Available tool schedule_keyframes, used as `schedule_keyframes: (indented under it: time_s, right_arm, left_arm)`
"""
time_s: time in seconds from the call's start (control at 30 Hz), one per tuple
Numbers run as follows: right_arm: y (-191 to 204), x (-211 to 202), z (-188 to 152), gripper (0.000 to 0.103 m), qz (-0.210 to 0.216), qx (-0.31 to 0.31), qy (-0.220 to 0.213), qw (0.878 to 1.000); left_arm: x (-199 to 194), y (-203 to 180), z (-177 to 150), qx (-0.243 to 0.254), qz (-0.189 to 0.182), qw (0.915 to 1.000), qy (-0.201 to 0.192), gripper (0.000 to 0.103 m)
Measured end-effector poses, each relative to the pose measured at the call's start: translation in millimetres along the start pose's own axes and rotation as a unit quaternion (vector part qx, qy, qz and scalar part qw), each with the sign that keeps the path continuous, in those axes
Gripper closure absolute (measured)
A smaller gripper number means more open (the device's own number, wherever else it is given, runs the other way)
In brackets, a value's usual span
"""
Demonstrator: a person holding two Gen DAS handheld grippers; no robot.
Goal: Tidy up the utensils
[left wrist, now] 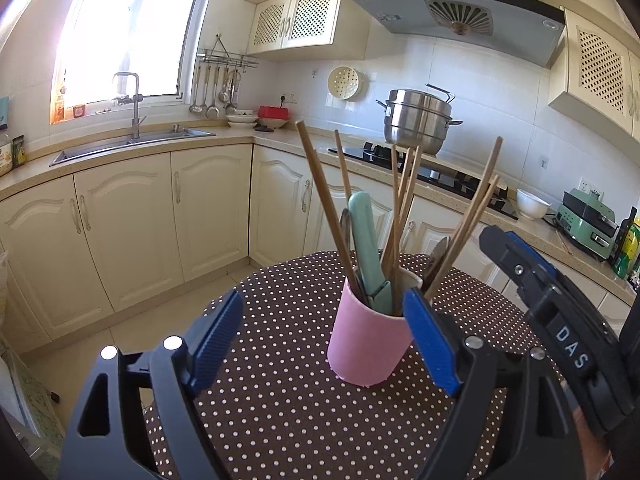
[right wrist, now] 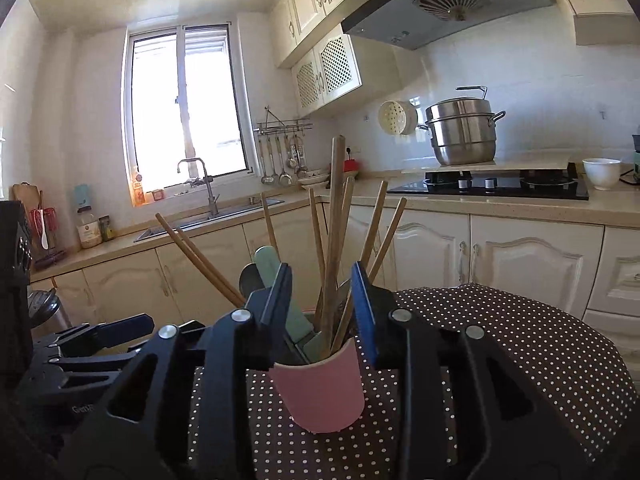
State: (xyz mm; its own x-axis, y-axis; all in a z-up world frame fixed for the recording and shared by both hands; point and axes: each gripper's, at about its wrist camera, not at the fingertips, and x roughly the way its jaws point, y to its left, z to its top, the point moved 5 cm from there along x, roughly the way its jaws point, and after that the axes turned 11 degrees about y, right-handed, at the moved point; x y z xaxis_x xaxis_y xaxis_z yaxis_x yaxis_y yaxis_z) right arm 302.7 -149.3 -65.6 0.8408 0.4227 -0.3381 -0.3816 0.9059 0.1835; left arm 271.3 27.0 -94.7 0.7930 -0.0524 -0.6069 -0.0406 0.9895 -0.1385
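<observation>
Pink cup (left wrist: 366, 346) mid-table, chopsticks (left wrist: 322, 196) splayed, tablecloth (left wrist: 280, 400) clear around.

Round table (left wrist: 280, 400) w/ brown cloth, white polka dots all over; cloth hangs over the far edge. Only 1 thing sits directly on it: pink cup (left wrist: 366, 350), upright, approx mid-table, packed w/ wooden chopsticks (left wrist: 324, 200), a mint-green handle (left wrist: 366, 236) & some metal utensils. Rest of the cloth in view is bare; near edge hidden in both views
</observation>
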Motion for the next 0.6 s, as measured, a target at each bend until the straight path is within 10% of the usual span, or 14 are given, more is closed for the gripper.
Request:
schedule_keyframes:
  time_s: [0.6]
  right_arm:
    - [34, -117, -30, 0.050, -0.062, -0.027, 0.002, 0.998]
  left_arm:
    - [-115, -23, -37, 0.038, 0.011, 0.9973, -0.062, 0.015]
